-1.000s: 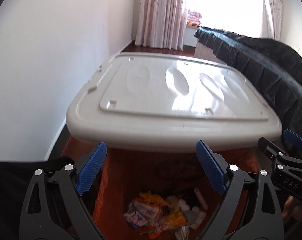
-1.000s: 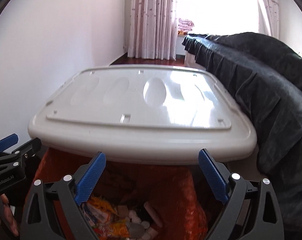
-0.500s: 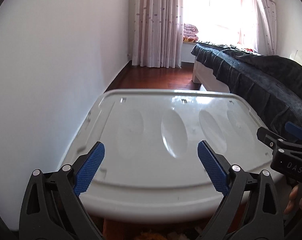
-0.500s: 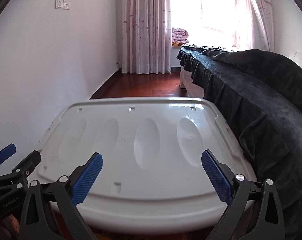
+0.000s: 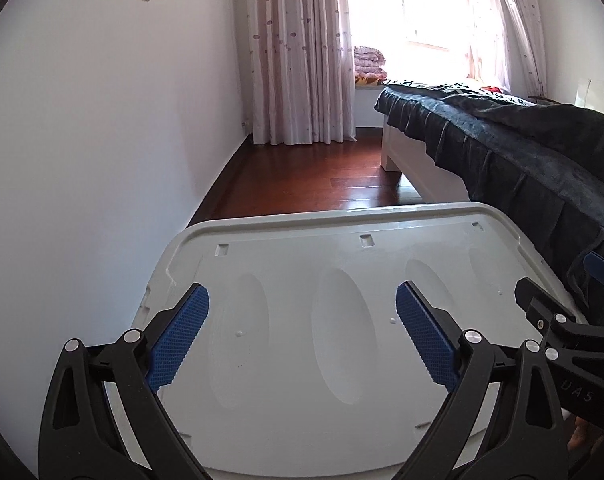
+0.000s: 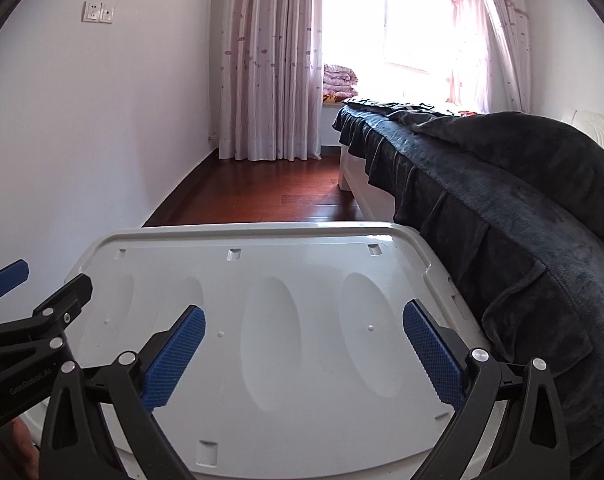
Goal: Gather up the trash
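Observation:
A white plastic box lid [image 5: 341, 320] with oval dents fills the lower half of the left wrist view, and it also shows in the right wrist view [image 6: 270, 320]. My left gripper [image 5: 302, 300] is open and empty above the lid. My right gripper [image 6: 303, 320] is open and empty above the lid too. The right gripper's side shows at the right edge of the left wrist view [image 5: 561, 340]. The left gripper's side shows at the left edge of the right wrist view [image 6: 34, 328]. No trash and no bag show in either view.
A bed with a dark blanket [image 6: 501, 200] runs along the right, close to the lid. A white wall [image 5: 102, 140] is on the left. Red-brown wood floor [image 5: 321, 176] lies beyond the lid, with curtains [image 5: 298, 60] and a bright window behind.
Both grippers have risen and tilted up. The orange bag with trash under the lid has dropped out of view, and the lid's top and the room beyond now fill the views.

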`<act>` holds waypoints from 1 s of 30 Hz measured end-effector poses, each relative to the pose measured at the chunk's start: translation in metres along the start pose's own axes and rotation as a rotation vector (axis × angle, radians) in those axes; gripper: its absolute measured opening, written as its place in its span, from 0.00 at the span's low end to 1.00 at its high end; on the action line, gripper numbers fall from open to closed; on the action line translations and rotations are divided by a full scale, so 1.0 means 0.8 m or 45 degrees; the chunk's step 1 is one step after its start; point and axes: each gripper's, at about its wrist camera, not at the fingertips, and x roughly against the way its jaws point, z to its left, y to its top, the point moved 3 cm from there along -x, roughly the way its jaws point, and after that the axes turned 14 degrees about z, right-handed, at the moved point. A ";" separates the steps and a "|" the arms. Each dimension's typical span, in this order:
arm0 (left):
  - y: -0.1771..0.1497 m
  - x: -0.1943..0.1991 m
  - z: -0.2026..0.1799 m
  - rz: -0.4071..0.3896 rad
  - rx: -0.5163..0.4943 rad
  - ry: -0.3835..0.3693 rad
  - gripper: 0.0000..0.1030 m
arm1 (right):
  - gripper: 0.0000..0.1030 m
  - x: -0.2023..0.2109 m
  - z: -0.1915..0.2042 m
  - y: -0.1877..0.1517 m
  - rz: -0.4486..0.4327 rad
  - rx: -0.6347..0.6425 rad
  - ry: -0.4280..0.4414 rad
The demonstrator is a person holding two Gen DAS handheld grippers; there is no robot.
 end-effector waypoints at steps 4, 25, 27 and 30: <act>0.006 -0.003 -0.001 0.017 0.036 -0.027 0.90 | 0.95 -0.003 -0.003 0.007 -0.007 -0.026 -0.045; 0.004 0.001 0.030 0.043 0.106 0.052 0.91 | 0.95 0.004 -0.005 0.003 -0.033 -0.001 -0.133; 0.005 0.002 0.031 0.040 0.111 0.048 0.92 | 0.95 0.005 -0.005 0.002 -0.035 -0.002 -0.134; 0.006 0.003 0.032 0.036 0.116 0.025 0.92 | 0.95 0.005 -0.004 0.002 -0.033 -0.005 -0.133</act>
